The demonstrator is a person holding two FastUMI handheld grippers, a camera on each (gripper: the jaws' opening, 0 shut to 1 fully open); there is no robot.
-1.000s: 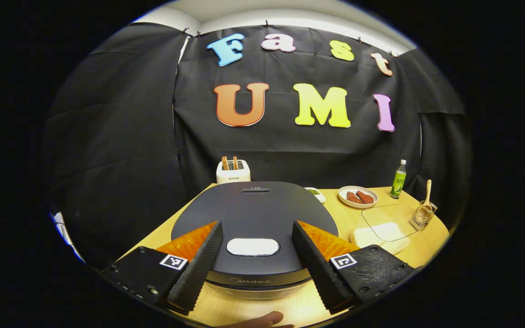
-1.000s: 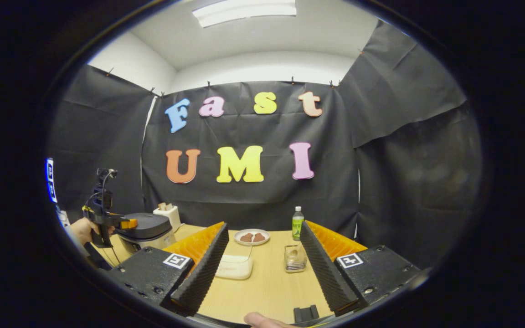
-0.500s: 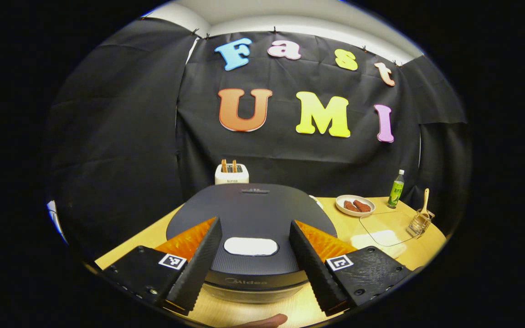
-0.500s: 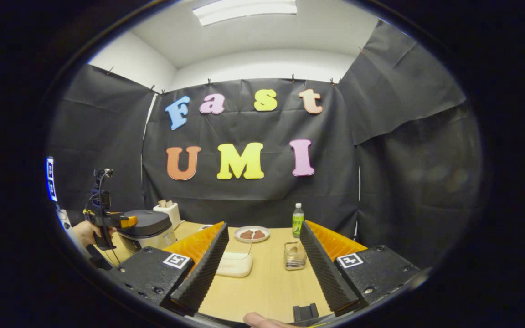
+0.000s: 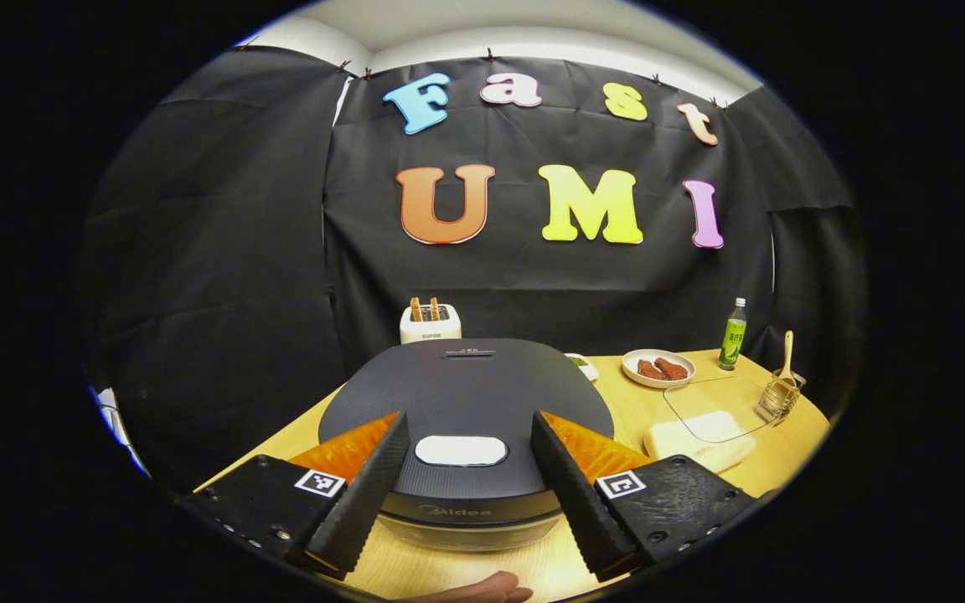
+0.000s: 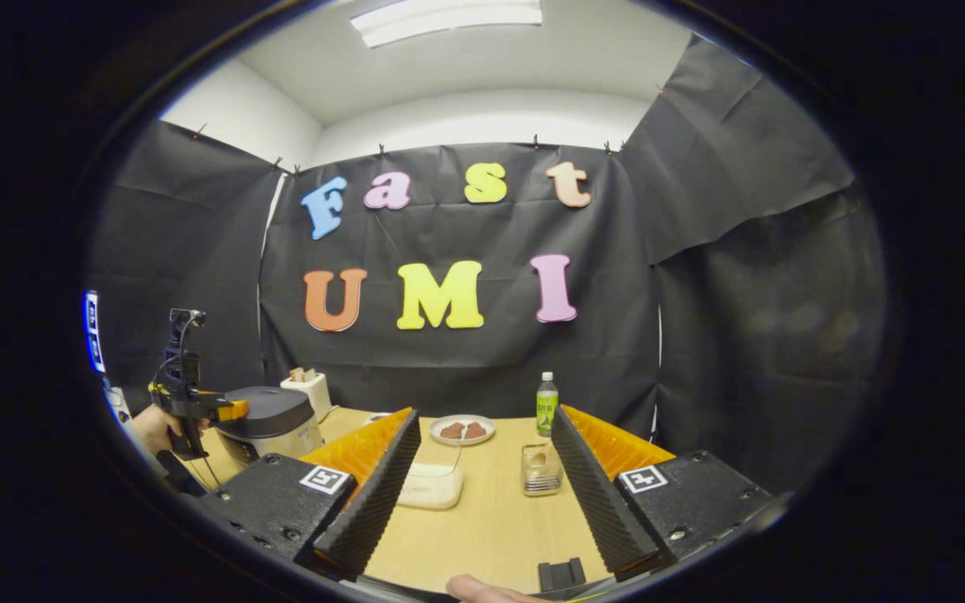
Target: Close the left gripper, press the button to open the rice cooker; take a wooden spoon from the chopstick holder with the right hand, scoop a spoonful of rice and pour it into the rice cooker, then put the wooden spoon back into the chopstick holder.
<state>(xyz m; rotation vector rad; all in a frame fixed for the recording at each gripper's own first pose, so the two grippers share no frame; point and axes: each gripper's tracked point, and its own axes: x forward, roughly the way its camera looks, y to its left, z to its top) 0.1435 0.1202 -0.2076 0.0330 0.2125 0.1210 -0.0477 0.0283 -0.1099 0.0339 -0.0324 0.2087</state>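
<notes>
Landmark: the rice cooker (image 5: 466, 419), dark, lid down, standing on the wooden table (image 5: 616, 402).
Left gripper (image 5: 466, 502): held just above the near edge of the rice cooker; jaws wide apart, nothing between them, one finger to each side of the button.
Button (image 5: 461, 450): pale oval on the near part of the rice cooker's lid, untouched, seen between the left gripper's fingers.
Right gripper (image 6: 482, 511): well to the right of the rice cooker, low over bare table; jaws wide apart and empty.
Left gripper from the right gripper view: seen side-on at the rice cooker's near edge, held by a hand (image 6: 152, 425).
Chopstick holder (image 5: 777, 400): small wire basket far right of the rice cooker, near the table's edge.
Wooden spoon (image 5: 786, 352): standing upright in the chopstick holder, bowl up.
Rice container (image 5: 700, 431): clear box with white rice, just right of the rice cooker, between it and the chopstick holder.
Plate (image 5: 658, 368): right of and behind the rice cooker, carrying brown pieces of food.
Green bottle (image 5: 732, 333): upright, beyond the plate, by the cloth wall.
Toaster (image 5: 430, 322): white, directly behind the rice cooker, two slices sticking up.
</notes>
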